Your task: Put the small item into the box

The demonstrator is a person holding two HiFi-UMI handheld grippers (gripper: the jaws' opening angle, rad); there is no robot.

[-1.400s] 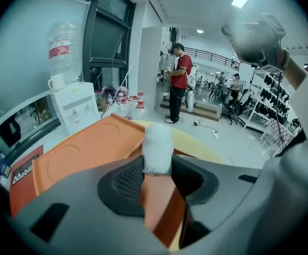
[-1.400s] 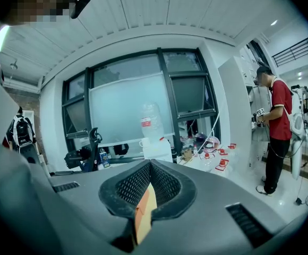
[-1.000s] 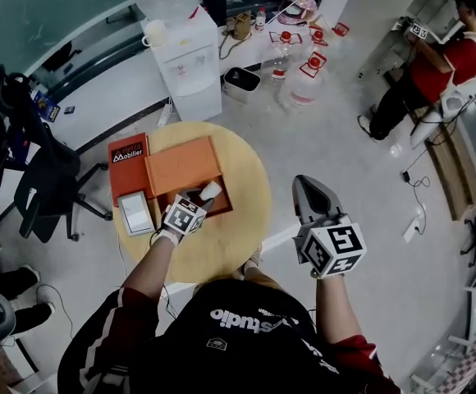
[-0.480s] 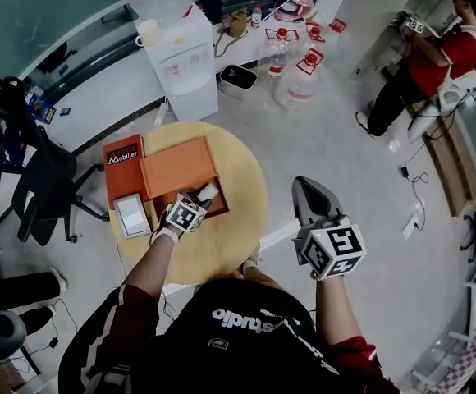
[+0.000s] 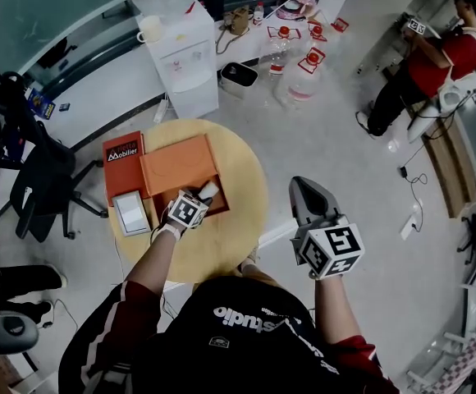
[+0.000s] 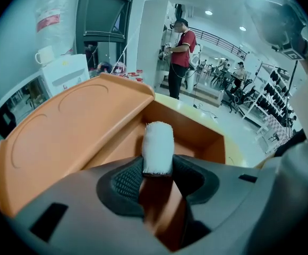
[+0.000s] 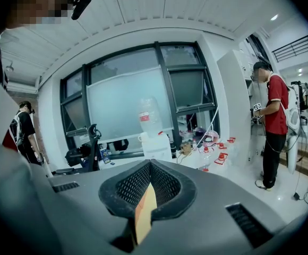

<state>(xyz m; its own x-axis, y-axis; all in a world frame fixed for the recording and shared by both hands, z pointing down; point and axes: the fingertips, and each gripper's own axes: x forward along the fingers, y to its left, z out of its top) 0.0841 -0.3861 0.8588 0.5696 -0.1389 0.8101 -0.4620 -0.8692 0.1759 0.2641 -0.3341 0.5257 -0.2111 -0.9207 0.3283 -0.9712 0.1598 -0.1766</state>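
Opening left gripper (image 6: 157, 170) jaws around small item (image 6: 158, 145), a white fabric-like roll, over box (image 6: 199, 134) cavity; looks light, soft, not fragile, best pinched across lower end; right gripper (image 7: 150, 167) closed, empty, well right of box.

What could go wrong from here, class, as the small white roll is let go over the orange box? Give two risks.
1. The fingers of the left gripper are opening with the small white fabric roll between them, above the open orange box. The roll hangs close to the flat orange lid, so it might drop or bounce onto that instead.
2. The frayed fabric could cling to the ribbed fingers and be lifted back out.
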